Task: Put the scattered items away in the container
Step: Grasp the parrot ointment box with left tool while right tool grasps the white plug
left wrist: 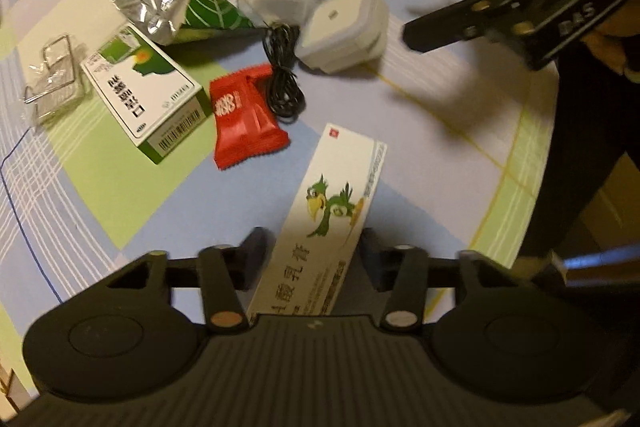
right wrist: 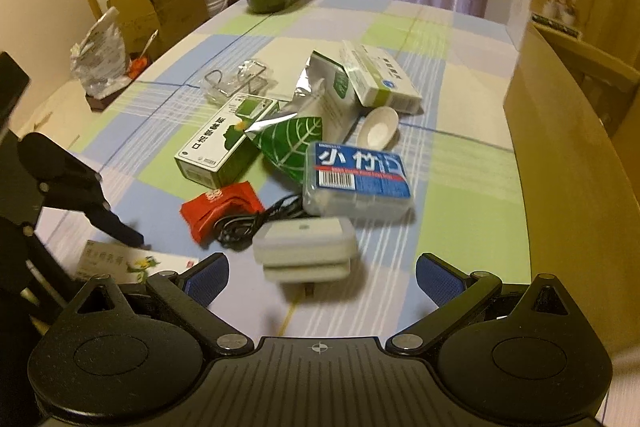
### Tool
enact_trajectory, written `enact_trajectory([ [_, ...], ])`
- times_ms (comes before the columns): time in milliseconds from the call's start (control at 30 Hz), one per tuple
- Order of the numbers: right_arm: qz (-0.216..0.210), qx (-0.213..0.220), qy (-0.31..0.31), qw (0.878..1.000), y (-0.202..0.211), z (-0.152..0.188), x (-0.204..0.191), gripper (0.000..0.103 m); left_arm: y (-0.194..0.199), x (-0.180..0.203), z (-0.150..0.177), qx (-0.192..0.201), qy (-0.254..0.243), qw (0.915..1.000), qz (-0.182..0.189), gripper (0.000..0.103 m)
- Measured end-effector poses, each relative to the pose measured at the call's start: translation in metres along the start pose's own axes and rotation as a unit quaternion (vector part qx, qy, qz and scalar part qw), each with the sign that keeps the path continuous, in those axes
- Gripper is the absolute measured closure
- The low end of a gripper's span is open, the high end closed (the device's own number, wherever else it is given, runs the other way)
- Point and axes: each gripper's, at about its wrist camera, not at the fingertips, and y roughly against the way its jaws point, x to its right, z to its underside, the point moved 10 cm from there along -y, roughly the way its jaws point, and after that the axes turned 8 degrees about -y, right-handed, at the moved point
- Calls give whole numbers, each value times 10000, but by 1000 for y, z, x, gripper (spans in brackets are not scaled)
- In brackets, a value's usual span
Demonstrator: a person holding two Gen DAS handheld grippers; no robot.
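Left wrist view: left gripper [left wrist: 312, 255] half-open, jaws astride long white bird-printed carton [left wrist: 334, 203], contact unclear. Right gripper [right wrist: 322, 281] wide open, empty, above white square charger [right wrist: 306, 245]

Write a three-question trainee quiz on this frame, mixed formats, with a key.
1. True or false: the right gripper has its jaws shut.
2. Which item lies between the fingers of the left gripper? A) bird box B) foil leaf bag C) wire rack
3. Fill in: the clear pack behind the white charger has a ___ label.

Key: 1 false, its jaws stand wide with nothing between them. 2 A. 3 blue.
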Motion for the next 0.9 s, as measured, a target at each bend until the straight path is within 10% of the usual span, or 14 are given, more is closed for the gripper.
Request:
enact_trajectory([
  [300, 2, -184, 280, 9994, -30, 3, -6, 0, -3, 20, -16, 78, -725, 9973, -111, 48],
  [433, -22, -113, 264, 9996, -30, 2, -6, 0, -2, 20, -14, 125, -738, 9972, -47, 68],
  [900, 31, -122, 341, 9993, -43, 0, -13, 9, 6, 9, -2, 39, -32, 9997, -226, 70],
])
